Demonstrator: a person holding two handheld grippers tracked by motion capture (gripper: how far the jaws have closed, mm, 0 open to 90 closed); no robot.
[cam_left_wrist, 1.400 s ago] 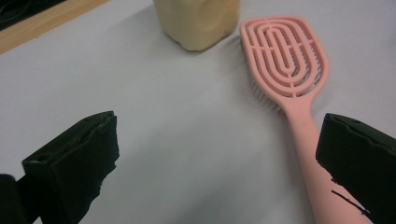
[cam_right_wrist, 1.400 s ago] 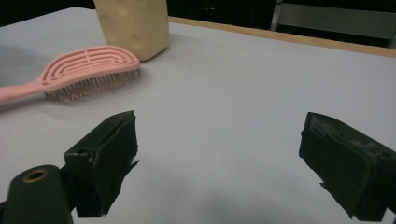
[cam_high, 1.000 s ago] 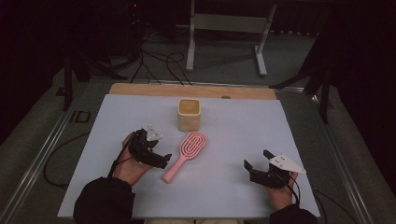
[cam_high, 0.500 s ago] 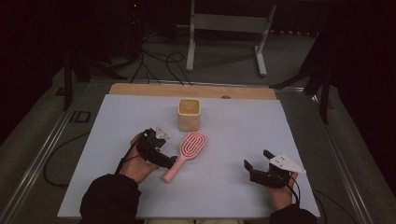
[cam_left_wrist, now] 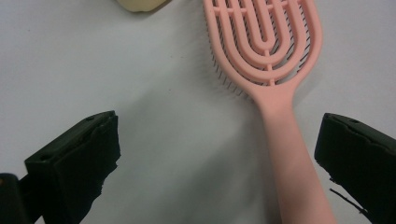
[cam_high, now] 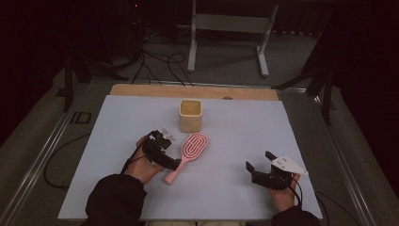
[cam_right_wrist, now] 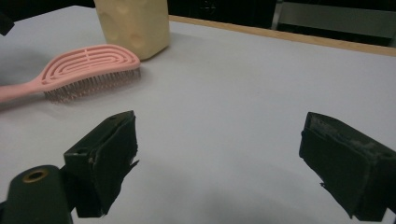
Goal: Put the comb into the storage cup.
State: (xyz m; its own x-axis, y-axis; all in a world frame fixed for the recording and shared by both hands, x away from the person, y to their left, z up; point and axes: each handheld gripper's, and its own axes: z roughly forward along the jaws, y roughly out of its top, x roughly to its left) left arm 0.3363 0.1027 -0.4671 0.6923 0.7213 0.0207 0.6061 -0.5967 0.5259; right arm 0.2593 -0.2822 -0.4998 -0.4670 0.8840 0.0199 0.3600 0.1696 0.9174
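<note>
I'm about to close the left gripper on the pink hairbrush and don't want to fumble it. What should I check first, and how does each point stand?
1. Left gripper open wide enough: ok, its fingers stand well apart.
2. Handle between the fingers: ok, though the pink hairbrush handle lies nearer one finger than the other.
3. Brush lying flat, bristles down on the table: ok.
4. Cream cup clear of the grasp: ok, it stands beyond the brush head.
5. Right gripper out of the way: ok, open and off to the side.
6. Fingers low enough to catch the handle: cannot tell.
</note>
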